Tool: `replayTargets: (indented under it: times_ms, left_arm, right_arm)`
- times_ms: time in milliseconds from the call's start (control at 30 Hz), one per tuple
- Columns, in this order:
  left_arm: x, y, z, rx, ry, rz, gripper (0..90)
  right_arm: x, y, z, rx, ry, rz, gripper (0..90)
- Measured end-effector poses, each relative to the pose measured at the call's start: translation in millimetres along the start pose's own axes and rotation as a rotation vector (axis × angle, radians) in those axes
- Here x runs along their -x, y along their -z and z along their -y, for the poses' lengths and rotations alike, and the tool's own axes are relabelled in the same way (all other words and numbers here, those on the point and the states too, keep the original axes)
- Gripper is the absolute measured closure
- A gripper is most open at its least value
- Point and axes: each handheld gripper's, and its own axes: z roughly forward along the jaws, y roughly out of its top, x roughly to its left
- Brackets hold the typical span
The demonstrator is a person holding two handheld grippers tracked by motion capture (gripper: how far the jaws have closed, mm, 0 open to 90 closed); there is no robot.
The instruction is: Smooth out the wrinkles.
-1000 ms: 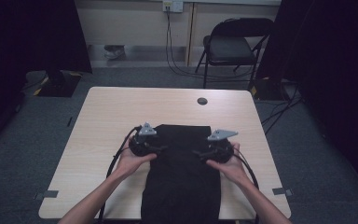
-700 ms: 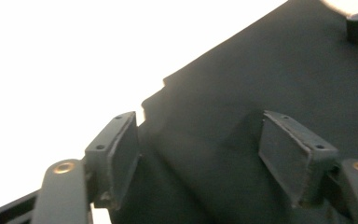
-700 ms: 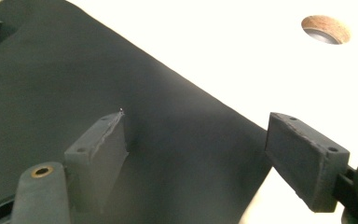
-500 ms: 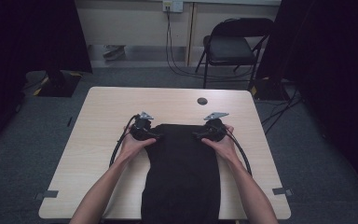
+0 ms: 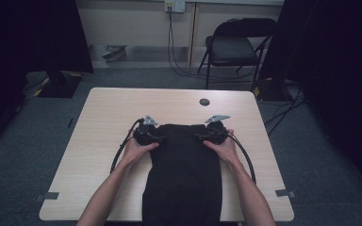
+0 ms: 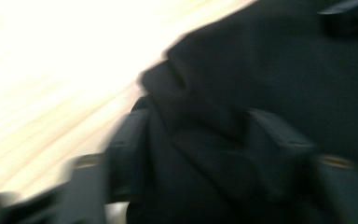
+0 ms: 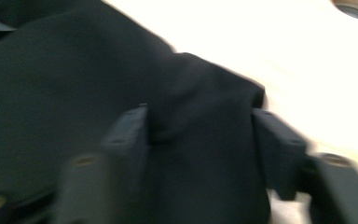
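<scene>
A black cloth point(image 5: 183, 174) lies along the middle of the worktop point(image 5: 99, 155) and hangs over its near edge. The left gripper point(image 5: 154, 136) and right gripper point(image 5: 201, 137) sit at the cloth's two far corners; their jaws, half apart, have just been closing, each with bunched fabric between them.

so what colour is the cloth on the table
Black, plain with no pattern; the cloth shows best in the high view.

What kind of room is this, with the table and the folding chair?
Probably a lab or recording room, not a home: a plain light wooden table on grey carpet, dark curtains at both sides, a black folding metal chair, and cables running to a wall socket.
</scene>
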Motion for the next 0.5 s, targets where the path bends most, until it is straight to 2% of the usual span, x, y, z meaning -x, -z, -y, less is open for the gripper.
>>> replayTargets:
  times_ms: [67,133,167,200,333,367,433,500]
  left_arm:
    - [0.6,0.6,-0.5,-0.005,0.016,0.036,63.5]
    - [2.2,0.3,-2.1,-0.02,0.042,0.065,74.2]
    - [3.0,0.1,-3.1,-0.024,0.043,0.064,77.9]
    - [3.2,0.3,-4.0,-0.032,0.041,0.067,79.7]
    - [0.0,0.8,-4.0,-0.024,0.099,0.085,83.5]
    - [-0.7,0.9,-4.6,-0.026,0.094,0.085,83.7]
    - [-1.9,3.2,-8.1,-0.019,0.096,0.069,84.2]
    - [-6.1,8.8,-13.5,0.013,0.108,0.054,84.4]
  right_arm:
    - [-2.9,1.0,0.8,0.01,0.007,-0.028,59.4]
    - [-4.4,1.7,2.0,0.019,-0.012,-0.038,71.4]
    - [-5.5,1.9,2.3,0.019,-0.021,-0.051,74.4]
    - [-6.9,1.8,2.0,0.019,-0.027,-0.051,77.4]
    - [-8.6,2.3,-1.3,-0.004,-0.036,-0.052,81.9]
    - [-8.4,2.7,-2.3,-0.009,-0.036,-0.05,82.4]
    - [-7.6,3.7,-6.0,-0.006,-0.039,-0.045,83.0]
    - [-5.7,6.3,-11.4,0.017,-0.053,-0.037,83.2]
